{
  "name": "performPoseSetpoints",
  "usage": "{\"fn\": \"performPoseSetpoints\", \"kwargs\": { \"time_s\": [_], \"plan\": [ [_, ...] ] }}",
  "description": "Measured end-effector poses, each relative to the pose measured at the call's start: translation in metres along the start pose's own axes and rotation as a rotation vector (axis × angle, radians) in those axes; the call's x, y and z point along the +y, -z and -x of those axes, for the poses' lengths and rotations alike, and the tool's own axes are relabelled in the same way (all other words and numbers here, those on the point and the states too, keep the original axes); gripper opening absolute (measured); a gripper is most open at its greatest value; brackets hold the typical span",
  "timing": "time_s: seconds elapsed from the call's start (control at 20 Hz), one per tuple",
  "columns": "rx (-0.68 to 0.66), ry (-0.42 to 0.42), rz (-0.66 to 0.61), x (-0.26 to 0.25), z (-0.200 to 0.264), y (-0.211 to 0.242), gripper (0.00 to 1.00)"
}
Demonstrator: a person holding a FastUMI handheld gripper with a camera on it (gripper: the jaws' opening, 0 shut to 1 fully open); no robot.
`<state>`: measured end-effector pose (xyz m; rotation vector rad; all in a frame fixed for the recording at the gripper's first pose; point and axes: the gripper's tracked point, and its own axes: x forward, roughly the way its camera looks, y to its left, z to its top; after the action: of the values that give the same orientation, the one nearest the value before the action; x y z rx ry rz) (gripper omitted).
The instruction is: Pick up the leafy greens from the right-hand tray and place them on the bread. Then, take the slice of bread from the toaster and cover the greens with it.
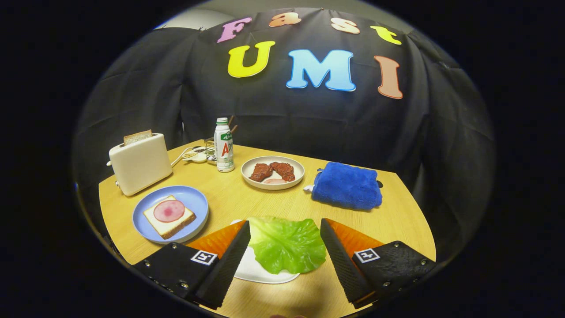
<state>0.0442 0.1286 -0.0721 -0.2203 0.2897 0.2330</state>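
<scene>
Gripper (285, 247) straddles lettuce leaf (286, 244), lower centre.
Jaws wide apart, gripping nothing, to flank the leaf on its white tray (251, 269); ham-topped bread (169, 215) waits left.

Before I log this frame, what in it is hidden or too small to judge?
- White plate: mostly covered by the lettuce leaf lying between the open gripper's fingers.
- Bread slice in the toaster: just its top edge sticks out.
- Items behind the bottle: small, partly hidden.
- Whether the fingers touch the lettuce: unclear.
</scene>
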Motion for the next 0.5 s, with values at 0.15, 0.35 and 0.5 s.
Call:
{"fn": "performPoseSetpoints", "kwargs": {
  "time_s": [0.15,0.35,0.5],
  "plan": [
    [0.067,-0.031,0.025,0.008,-0.014,0.011,0.97],
    [0.144,-0.054,0.084,0.012,-0.035,0.023,0.98],
    [0.207,-0.067,0.123,0.014,-0.048,0.034,0.97]
  ]
}}
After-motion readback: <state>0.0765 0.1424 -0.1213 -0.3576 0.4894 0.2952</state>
